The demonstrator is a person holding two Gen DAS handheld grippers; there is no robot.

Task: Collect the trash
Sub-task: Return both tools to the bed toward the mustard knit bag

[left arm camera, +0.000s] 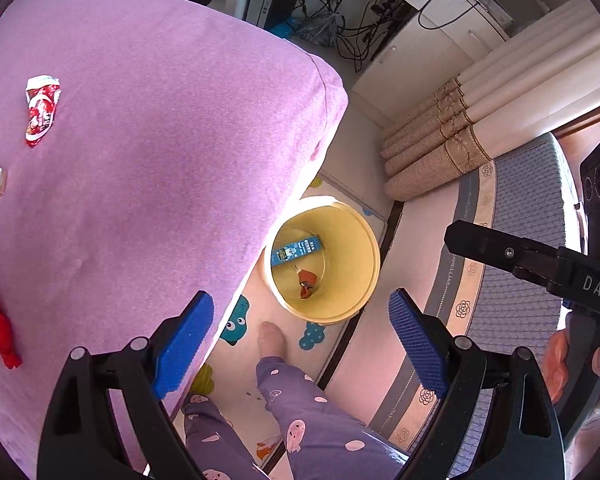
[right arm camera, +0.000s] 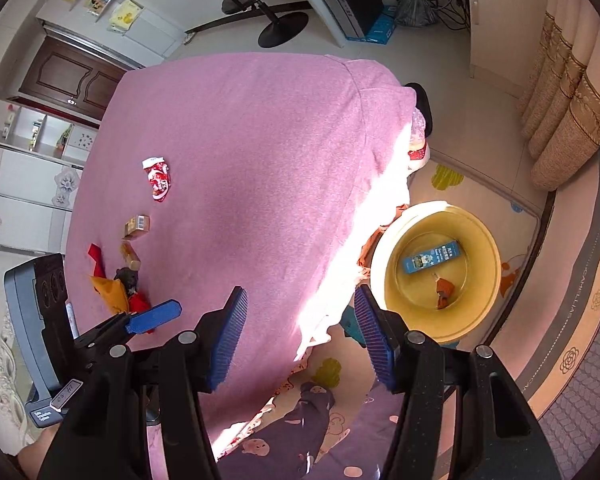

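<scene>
The left gripper (left arm camera: 300, 344) hangs nearest the lens in the left wrist view, its blue pads (left arm camera: 184, 344) spread wide with nothing between them; below the gap show a leg in purple patterned trousers (left arm camera: 312, 420) and a socked foot (left arm camera: 272, 338) on the play mat (left arm camera: 244, 392). The right gripper (right arm camera: 300, 340) likewise fills the bottom of its own view, fingers parted about halfway and holding nothing.

Going left to right in the right wrist view: the trash still on the pink-covered bed (right arm camera: 260, 152) sits near its left edge. A crumpled red-and-white wrapper (right arm camera: 158, 178) lies farthest up that edge, a small tan carton (right arm camera: 137, 227) below it, then a cluster of red, yellow and dark scraps (right arm camera: 116, 284) just beside the other gripper's blue pad. The middle of the bed is bare cloth, sunlit along its right edge.

Off the bed's right edge, on the floor mat, stands a round yellow bin (right arm camera: 440, 272). On its bottom lie a blue carton (right arm camera: 432, 258) and, close beside it, a small orange-brown scrap (right arm camera: 444, 292). Farther right run a patterned rug (right arm camera: 580, 320) and gathered curtains (right arm camera: 568, 120).
</scene>
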